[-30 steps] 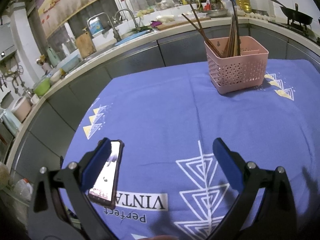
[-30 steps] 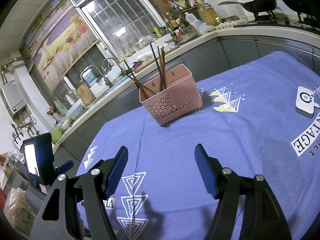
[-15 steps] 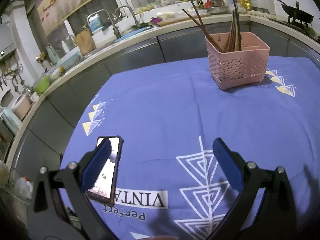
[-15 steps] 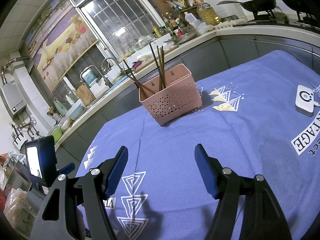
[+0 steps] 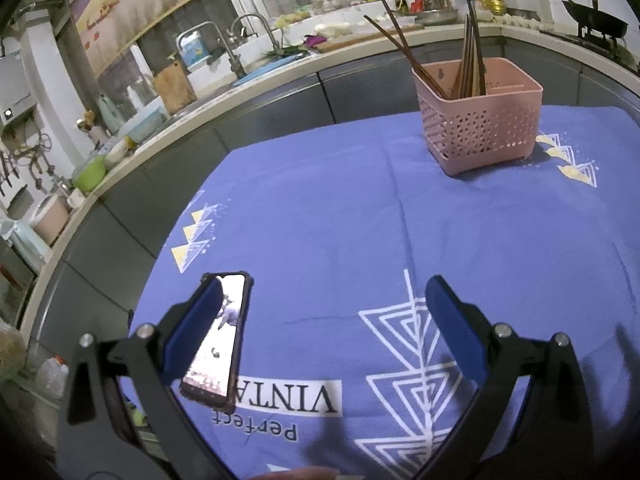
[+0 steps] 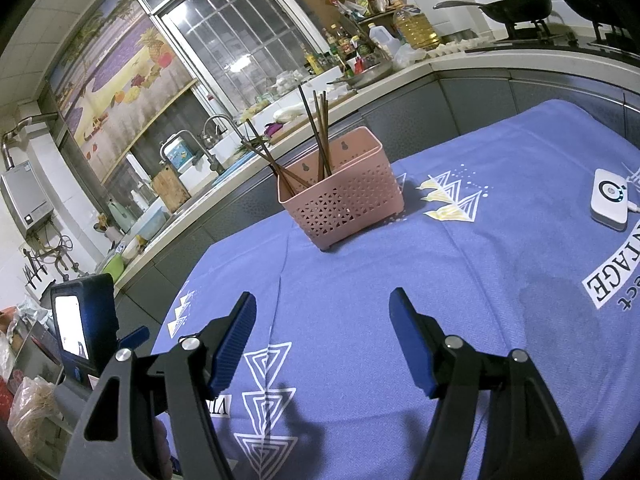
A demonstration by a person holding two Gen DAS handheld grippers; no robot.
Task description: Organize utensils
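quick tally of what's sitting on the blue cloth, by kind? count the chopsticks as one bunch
Pink utensil basket: 1
Chopstick bunch, standing in the basket: 1 (single sticks overlap, no reliable count)
Phone, screen lit: 1
White device with a cable: 1
Total: 4

The basket (image 5: 480, 120) stands on the cloth-covered tabletop (image 5: 340, 220) toward its far side, with the chopsticks (image 5: 468, 56) standing in its left compartment, some leaning left. A phone (image 5: 218, 340) lies on the tabletop's near left part. A small device (image 6: 608, 202) lies well right of the basket. Behind the tabletop runs the kitchen counter (image 5: 248, 84) with a sink (image 5: 256, 64).
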